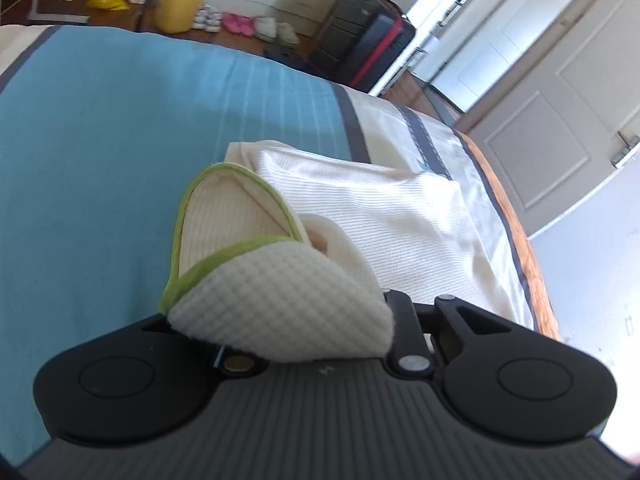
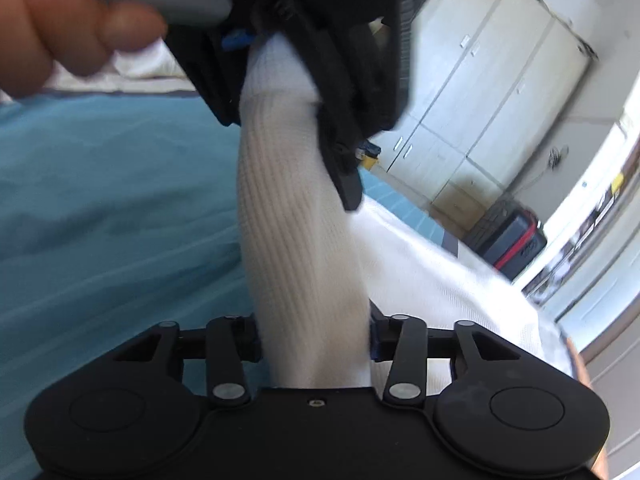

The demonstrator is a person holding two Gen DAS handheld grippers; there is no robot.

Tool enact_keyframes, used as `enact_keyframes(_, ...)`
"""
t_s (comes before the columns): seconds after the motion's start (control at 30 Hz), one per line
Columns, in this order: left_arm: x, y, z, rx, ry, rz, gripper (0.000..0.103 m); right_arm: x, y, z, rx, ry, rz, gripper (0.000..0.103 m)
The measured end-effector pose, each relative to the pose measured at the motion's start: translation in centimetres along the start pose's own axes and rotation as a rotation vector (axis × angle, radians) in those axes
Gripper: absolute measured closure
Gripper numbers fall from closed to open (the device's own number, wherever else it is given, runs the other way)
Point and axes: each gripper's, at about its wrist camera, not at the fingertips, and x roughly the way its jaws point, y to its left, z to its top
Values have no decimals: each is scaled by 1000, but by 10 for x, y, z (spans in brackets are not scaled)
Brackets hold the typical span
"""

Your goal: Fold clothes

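Blue bedspread [image 1: 100, 160] w/ suitcase [image 1: 368, 44] behind; left gripper [image 2: 288, 92] jaws pinch cream garment [image 2: 296, 220], right gripper [image 2: 314, 344] jaws half-open around it.

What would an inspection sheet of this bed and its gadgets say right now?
Surface: bed with a teal cover, cream border.
Job's things: cream ribbed garment with green trim, partly lifted.
Clutter: nothing seen on the bed.
Grippers: left gripper shut on the garment, held by a hand; right gripper has the garment between its jaws, grip unclear.
Cables: nothing seen.
Surroundings: yellow bin, shoes, suitcase, cabinets, door.
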Motion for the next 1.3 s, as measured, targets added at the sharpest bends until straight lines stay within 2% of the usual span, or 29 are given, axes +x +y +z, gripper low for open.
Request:
enact_keyframes(0.03,-1,4,-1,1,-1,-11,84,9,1,4,-10,9,-5,55)
enact_keyframes(0.1,-6,16,-4,-21,-14,-29,84,23,-4,13,19,20,18,78)
enact_keyframes(0.17,-13,30,-3,-69,-43,-63,83,27,-18,24,97,24,31,83)
enact_keyframes(0.27,-27,49,2,-186,-107,-206,82,21,-42,45,190,30,56,85)
enact_keyframes(0.47,-64,39,8,-135,-271,-327,72,-1,-103,90,427,35,188,85)
enact_keyframes(0.57,-85,35,4,-91,-379,-330,64,-17,-109,94,456,-21,228,86)
enact_keyframes(0.63,-93,32,3,-63,-416,-290,63,-20,-107,101,447,-12,220,86)
enact_keyframes(0.7,-99,32,1,-60,-441,-284,63,-20,-105,107,458,0,221,86)
enact_keyframes(0.83,-127,57,-2,-145,-529,-375,60,-18,-126,116,587,25,233,86)
enact_keyframes(0.9,-142,77,-4,-204,-585,-376,49,-19,-139,120,665,34,229,86)
enact_keyframes(0.93,-148,87,-5,-229,-606,-365,49,-21,-145,122,697,36,222,86)
enact_keyframes(1.03,-144,105,-3,-227,-556,-279,49,-33,-157,132,700,3,171,85)
enact_keyframes(1.1,-134,107,0,-197,-492,-225,49,-40,-169,141,711,-26,177,85)
enact_keyframes(1.17,-119,103,3,-160,-422,-225,46,-48,-180,152,708,-61,191,85)
enact_keyframes(1.23,-107,99,6,-147,-373,-275,41,-57,-189,162,707,-97,225,85)
enact_keyframes(1.3,-100,96,9,-144,-356,-309,39,-65,-196,168,711,-125,280,85)
